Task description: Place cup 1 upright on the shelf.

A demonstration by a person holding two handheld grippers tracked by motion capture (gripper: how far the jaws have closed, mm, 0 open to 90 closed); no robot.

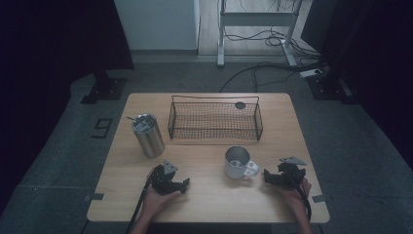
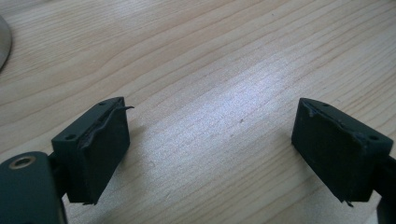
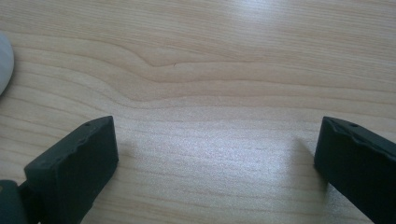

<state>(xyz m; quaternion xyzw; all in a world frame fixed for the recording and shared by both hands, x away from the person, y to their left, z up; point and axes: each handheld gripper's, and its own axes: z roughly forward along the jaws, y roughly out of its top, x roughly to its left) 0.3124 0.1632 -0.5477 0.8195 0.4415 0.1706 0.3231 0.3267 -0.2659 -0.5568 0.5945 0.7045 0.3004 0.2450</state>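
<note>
Table [image 1: 209,161]: light wooden top, seen from above; bears a tumbler, a wire basket, a mug and both grippers.
Mug [image 1: 237,162]: metal-coloured, upright, at the near right of centre; handle [image 1: 252,168] turned toward the right gripper; interior bare as far as visible.
Mug in right gripper view: pale rounded edge [image 3: 3,63] at the far left border, well clear of the jaws.
Right gripper [image 1: 269,176]: resting low at the near right of the table, held in a hand [image 1: 296,192]; jaws pointing toward the mug, just beside the handle but not touching.
Right gripper state [image 3: 217,154]: jaws spread wide, bare wood grain between them, nothing gripped.
Left gripper [image 1: 185,184]: resting low at the near left of centre, held in a hand [image 1: 158,199]; jaws pointing right across the table, apart from the mug.
Left gripper state [image 2: 210,142]: jaws spread wide over bare wood, nothing gripped; pad lining on the left-hand jaw peeling at its top edge.
Tumbler [image 1: 147,135]: steel, upright at the left, closed by a lid [image 1: 142,122]; contents hidden.
Tumbler in left gripper view: grey curved edge [image 2: 3,44] at the far left border.
Wire basket [image 1: 215,130]: dark mesh, rectangular, at the far centre of the table; tabletop visible through its floor.
Dark round disc [image 1: 240,105]: at the far right corner of the basket; inside or behind, cannot tell.
</note>
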